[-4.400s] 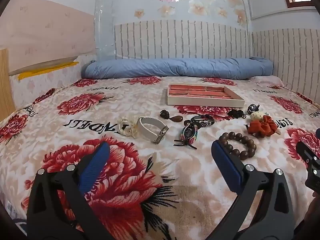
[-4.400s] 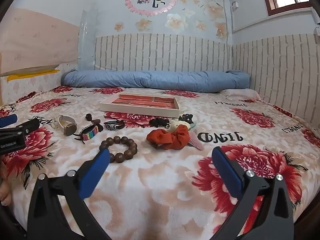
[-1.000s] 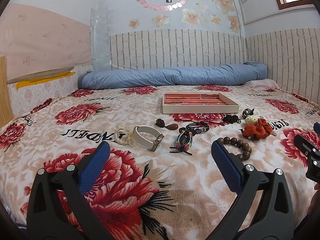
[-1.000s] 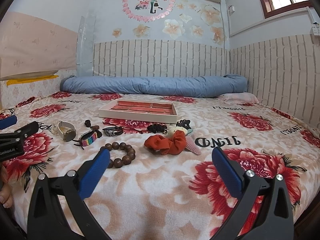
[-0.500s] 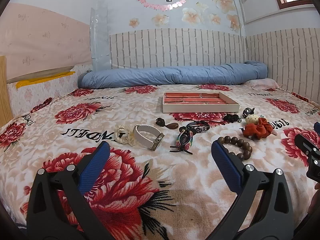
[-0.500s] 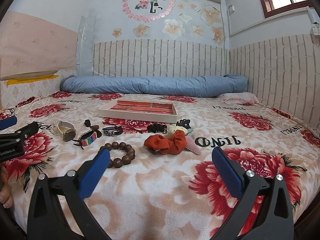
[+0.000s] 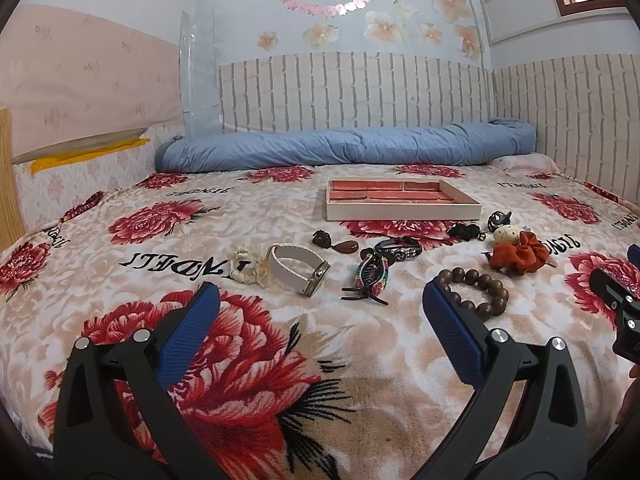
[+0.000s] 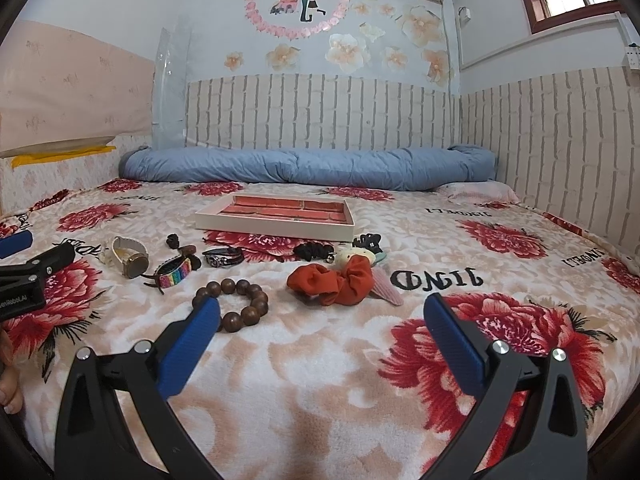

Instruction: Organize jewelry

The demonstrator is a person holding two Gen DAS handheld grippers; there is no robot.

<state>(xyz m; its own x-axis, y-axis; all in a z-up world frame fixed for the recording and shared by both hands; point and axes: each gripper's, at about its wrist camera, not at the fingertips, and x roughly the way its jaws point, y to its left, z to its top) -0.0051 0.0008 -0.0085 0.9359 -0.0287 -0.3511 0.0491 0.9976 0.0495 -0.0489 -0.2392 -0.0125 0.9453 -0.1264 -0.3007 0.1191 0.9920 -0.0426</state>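
A beige jewelry tray with a red lining [image 7: 404, 211] [image 8: 276, 224] lies mid-bed. In front of it lie a white-strap watch [image 7: 298, 270] [image 8: 130, 258], a rainbow hair claw [image 7: 372, 274] [image 8: 174, 272], a wooden bead bracelet [image 7: 478, 290] [image 8: 238, 298], an orange scrunchie [image 7: 518, 256] [image 8: 332, 278], a dark bracelet [image 7: 398, 249] [image 8: 223, 257] and a brown pendant [image 7: 346, 246]. My left gripper [image 7: 320, 312] is open and empty, short of the watch and claw. My right gripper [image 8: 322, 320] is open and empty, near the beads and scrunchie.
The items lie on a floral blanket [image 7: 200, 240]. A rolled blue quilt [image 7: 344, 150] lies along the brick-pattern wall at the back. A cream scrunchie [image 7: 246, 262], black hair ties [image 8: 314, 250] and a pink clip [image 8: 386, 286] also lie there. A wooden bed frame [image 7: 8, 176] stands left.
Both views tilted slightly upward over the last few seconds; in the last second almost nothing moved. Both grippers stayed open and the jewelry lies as before.
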